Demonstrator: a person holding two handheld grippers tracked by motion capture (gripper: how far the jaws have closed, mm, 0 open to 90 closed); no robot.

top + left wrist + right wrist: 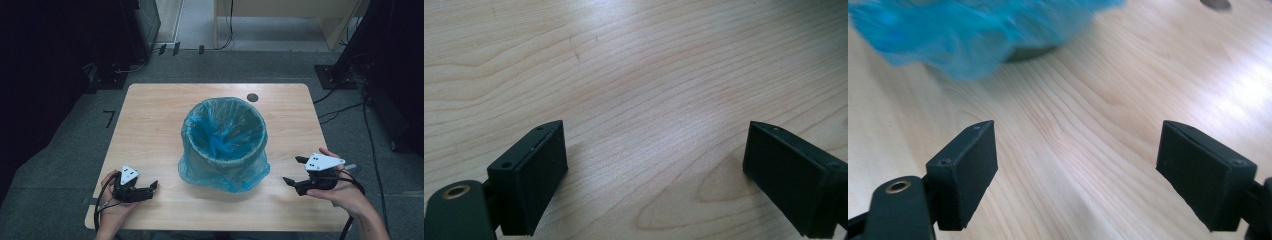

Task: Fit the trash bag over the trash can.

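Blue bag (223, 145) already lines bin, skirt loose over rim. Left tool (150, 188), right tool (295, 171) flank bin, jaws spread, empty. Tidying or removal likely left.

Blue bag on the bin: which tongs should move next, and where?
Probably the right tongs should ease toward the blue bag, whose loose skirt droops over the bin onto the table. Both tongs are open and apart from it; the left tongs sit low, facing bare wood.

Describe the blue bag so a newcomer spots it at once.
Start at the light wooden table. At its middle stands a round bin. The thin blue bag lines it, folded over the rim and draping down outside: the one bright blue thing.
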